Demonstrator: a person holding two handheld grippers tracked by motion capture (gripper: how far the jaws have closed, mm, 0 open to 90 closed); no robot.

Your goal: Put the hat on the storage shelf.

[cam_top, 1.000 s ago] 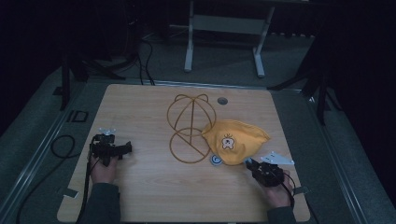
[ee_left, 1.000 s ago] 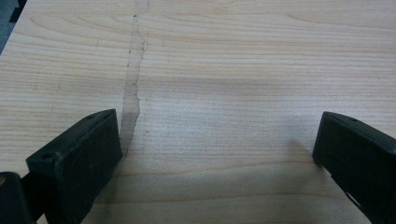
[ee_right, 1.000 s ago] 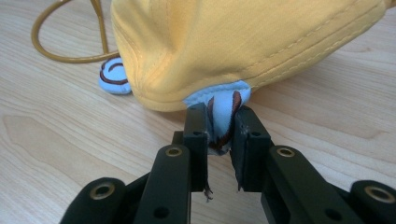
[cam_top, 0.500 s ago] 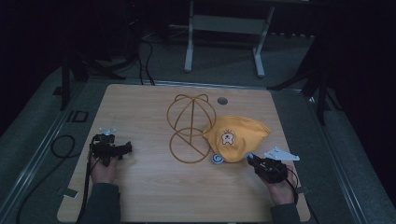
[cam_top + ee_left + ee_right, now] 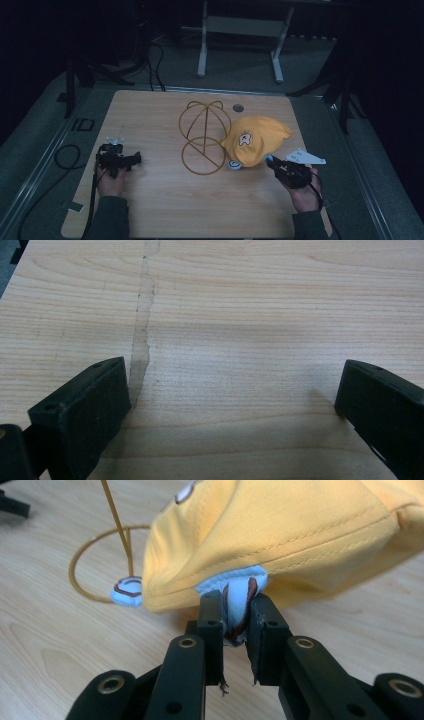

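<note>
Light wood-grain bench (image 5: 165, 210), rectangular w/ rounded corners, set in a dark room. Item 1: yellow fabric cap (image 5: 257, 139) w/ small cartoon emblem on front, lying right of bench centre, nearer the right edge than the left; a pale blue-and-white round tag (image 5: 234, 164) sits just beside its near-left rim. In the right gripper view the yellow cap's hem (image 5: 280, 545) hangs just above the jaws, and a light blue flap w/ brown-trimmed strap (image 5: 239, 600) drops from under that hem. Item 2: gold wire hat stand (image 5: 204, 137), dome-shaped hoops over a flat ring base, approx. at bench centre, touching or just beside the cap's left side; can't tell which. Item 3: small grey round grommet (image 5: 238, 107) in the bench top near the far edge, behind the stand. Right gripper (image 5: 235, 612): black, held in person's right hand (image 5: 304, 195) near the right edge, grey three-cornered plate (image 5: 305, 157) on top; jaws clenched, pinching the blue flap/strap between them, cap otherwise resting on the bench. Left gripper (image 5: 131, 160): black, held in left hand (image 5: 111, 181) near the left edge, well apart from cap and stand; jaws spread wide, released, nothing between them but bare wood w/ a faint pale streak (image 5: 142, 330) running along the grain break. Black cable (image 5: 92, 200) trails from the left gripper toward the near edge.
</note>
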